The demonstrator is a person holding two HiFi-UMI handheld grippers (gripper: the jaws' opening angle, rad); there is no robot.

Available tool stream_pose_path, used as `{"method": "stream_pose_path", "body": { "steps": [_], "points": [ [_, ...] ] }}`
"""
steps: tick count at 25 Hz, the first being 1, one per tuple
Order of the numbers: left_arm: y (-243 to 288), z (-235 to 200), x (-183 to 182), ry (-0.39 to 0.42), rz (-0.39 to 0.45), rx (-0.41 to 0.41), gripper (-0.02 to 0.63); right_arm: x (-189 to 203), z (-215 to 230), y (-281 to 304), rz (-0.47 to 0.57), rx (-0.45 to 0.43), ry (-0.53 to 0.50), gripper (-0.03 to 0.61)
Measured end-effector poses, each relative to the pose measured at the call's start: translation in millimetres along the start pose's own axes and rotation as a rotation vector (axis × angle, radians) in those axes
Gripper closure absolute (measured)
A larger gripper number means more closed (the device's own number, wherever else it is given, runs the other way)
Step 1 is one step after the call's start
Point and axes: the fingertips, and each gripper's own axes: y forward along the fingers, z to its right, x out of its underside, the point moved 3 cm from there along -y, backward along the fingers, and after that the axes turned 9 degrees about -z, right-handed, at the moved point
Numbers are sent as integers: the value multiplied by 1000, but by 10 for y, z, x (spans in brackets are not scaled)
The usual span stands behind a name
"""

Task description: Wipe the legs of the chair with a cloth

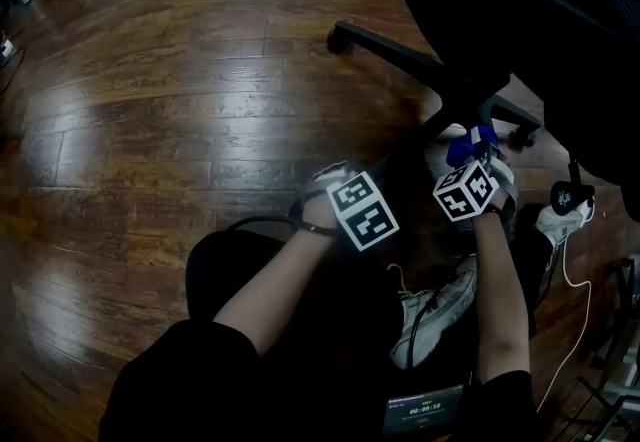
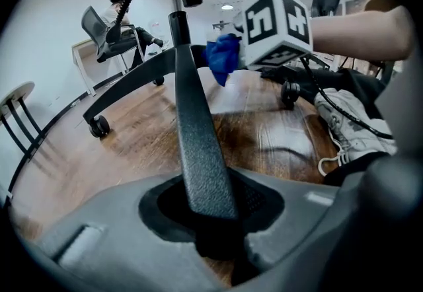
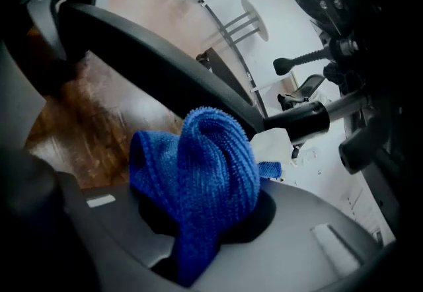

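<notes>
The black office chair's base spreads over the wooden floor at the upper right, with one leg reaching to a caster. My left gripper is shut on a textured black chair leg that runs up to the hub; its marker cube shows in the head view. My right gripper is shut on a bunched blue cloth, which sits against another black leg. In the head view the cloth lies just beyond the right cube, beside the hub.
The person sits on the floor; white sneakers lie by the chair base. A white cable trails at the right. A caster ends one leg. Another chair and a stool stand farther off.
</notes>
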Motion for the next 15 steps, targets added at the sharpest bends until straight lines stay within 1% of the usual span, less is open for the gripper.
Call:
{"method": "stream_pose_path", "body": {
  "steps": [3, 5, 6, 8, 12, 15],
  "points": [
    [-7, -6, 17, 7, 3, 5, 495, -263, 118, 63, -1, 3, -27, 499],
    [-10, -29, 29, 8, 1, 4, 495, -298, 119, 43, 25, 4, -47, 499],
    [-10, -28, 26, 9, 1, 5, 495, -255, 101, 21, 40, 11, -60, 499],
    [-8, -13, 19, 12, 4, 4, 494, -78, 28, -45, 43, 9, -81, 499],
    [1, -16, 45, 12, 7, -5, 494, 425, -261, -233, 26, -32, -103, 499],
    [10, -27, 47, 12, 12, -18, 495, 873, -480, -393, 23, -78, -74, 499]
  ]
}}
